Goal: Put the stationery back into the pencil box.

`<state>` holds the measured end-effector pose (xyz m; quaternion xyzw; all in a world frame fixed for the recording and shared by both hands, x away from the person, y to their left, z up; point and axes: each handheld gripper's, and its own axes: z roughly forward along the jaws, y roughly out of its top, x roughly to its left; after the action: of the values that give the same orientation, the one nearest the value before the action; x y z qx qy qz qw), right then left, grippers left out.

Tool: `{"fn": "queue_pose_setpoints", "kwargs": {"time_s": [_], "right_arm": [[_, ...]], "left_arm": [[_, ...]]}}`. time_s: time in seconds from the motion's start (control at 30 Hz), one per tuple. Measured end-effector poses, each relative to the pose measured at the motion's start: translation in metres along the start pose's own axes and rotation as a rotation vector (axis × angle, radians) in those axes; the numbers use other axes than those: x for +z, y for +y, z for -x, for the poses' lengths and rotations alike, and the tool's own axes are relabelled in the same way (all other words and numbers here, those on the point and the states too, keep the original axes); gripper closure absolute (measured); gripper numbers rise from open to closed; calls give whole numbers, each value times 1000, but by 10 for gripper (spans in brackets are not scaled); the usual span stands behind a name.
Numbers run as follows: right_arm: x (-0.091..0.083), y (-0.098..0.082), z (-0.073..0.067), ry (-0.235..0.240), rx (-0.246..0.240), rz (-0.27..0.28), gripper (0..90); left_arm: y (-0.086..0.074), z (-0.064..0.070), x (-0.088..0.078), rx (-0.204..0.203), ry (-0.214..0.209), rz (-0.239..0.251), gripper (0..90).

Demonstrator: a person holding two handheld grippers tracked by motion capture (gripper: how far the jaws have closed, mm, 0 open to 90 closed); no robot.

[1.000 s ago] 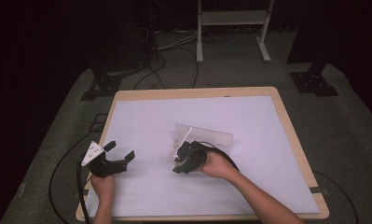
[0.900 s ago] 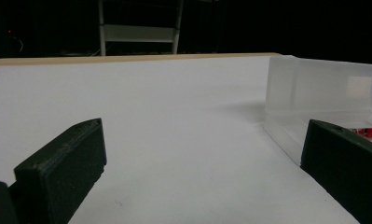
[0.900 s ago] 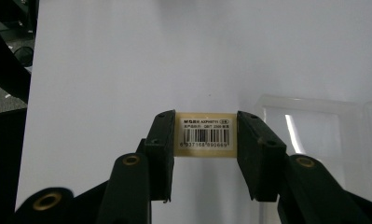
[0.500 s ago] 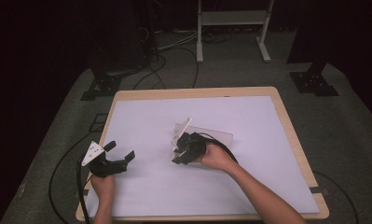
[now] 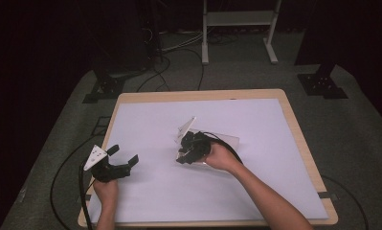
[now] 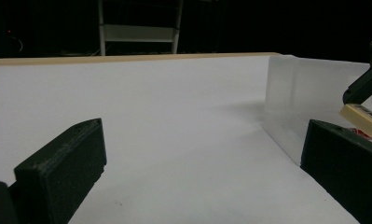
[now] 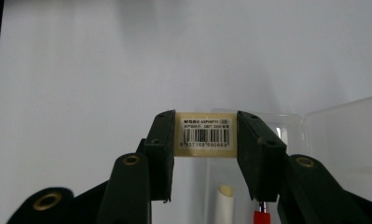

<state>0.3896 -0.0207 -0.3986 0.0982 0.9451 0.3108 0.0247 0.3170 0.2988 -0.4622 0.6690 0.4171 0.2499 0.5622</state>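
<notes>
Since a second ago, the right claw point(image 5: 187, 149) has lifted slightly and swung toward eleven o'clock over the clear plastic box point(image 5: 223, 141), its grip unchanged; the left claw point(image 5: 123, 159) has kept its place. Pinched between the right claw's pads is a cream eraser point(image 7: 206, 134) with a barcode label, held just above the box near the middle of the bench point(image 5: 294, 120). At about eight o'clock from the box, well apart from it, the left claw rests with jaws spread wide and nothing between them. Inside the box, a white tube point(image 7: 225, 202) and a red tip point(image 7: 260, 217) lie below the eraser.

A dark recording lab is showing: a white-topped table point(image 5: 255, 120) standing among floor cables point(image 5: 174, 45) and stand bases point(image 5: 321, 85).
</notes>
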Motion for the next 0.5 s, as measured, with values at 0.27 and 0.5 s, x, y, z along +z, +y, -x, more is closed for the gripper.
{"fn": "queue_pose_setpoints", "kwargs": {"time_s": [0.27, 0.5], "right_arm": [[1, -3, 8, -8, 27, 4, 583], [8, -4, 16, -12, 40, -6, 583]], "left_arm": [[0, 0, 0, 3, 0, -1, 0], [0, 0, 0, 0, -2, 1, 0]]}}
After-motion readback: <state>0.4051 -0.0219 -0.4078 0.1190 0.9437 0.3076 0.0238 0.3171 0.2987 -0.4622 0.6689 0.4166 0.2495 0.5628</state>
